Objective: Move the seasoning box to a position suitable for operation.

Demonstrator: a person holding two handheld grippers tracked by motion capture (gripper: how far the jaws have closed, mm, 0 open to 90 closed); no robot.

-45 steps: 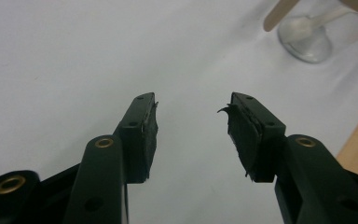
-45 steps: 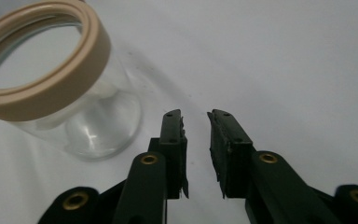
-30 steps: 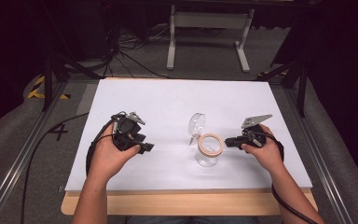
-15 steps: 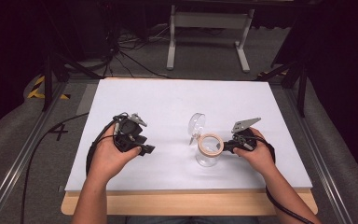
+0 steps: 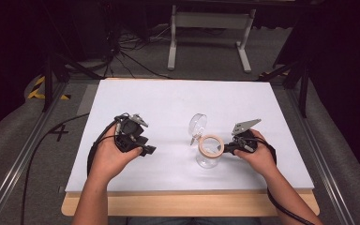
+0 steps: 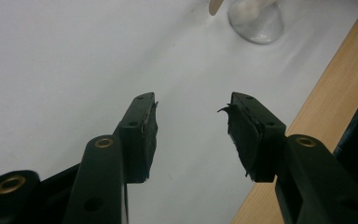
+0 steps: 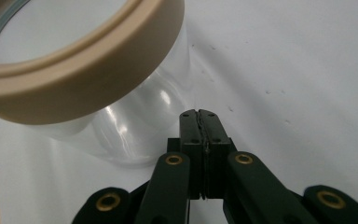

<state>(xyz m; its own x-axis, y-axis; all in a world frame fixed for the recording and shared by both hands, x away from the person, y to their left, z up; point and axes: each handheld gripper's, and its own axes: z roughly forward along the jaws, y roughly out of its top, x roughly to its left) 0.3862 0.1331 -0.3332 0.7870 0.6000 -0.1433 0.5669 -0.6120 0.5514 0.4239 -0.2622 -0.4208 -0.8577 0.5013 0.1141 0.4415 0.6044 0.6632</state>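
Note:
A clear glass jar (image 5: 209, 155) with a tan rim stands on the white mat (image 5: 168, 101), near the front and right of centre. Its clear hinged lid (image 5: 198, 123) is swung open behind it. My right gripper (image 5: 227, 149) lies level just right of the jar. In the right gripper view its pads (image 7: 199, 115) are pressed together with nothing between them, close beside the jar's wall (image 7: 135, 116) below the rim. Its jaws have just been closing. My left gripper (image 5: 148, 150) rests at the front left, open and empty (image 6: 191, 105), with the jar (image 6: 256, 21) farther off.
The mat's front edge meets a wooden table strip (image 5: 192, 201). Metal rails (image 5: 23, 164) run along both sides of the table. A white stand (image 5: 208, 21) and cables (image 5: 126, 51) sit on the floor behind.
My right hand has shifted slightly left, bringing its gripper up against the jar's side. The left hand and the jar have stayed put.

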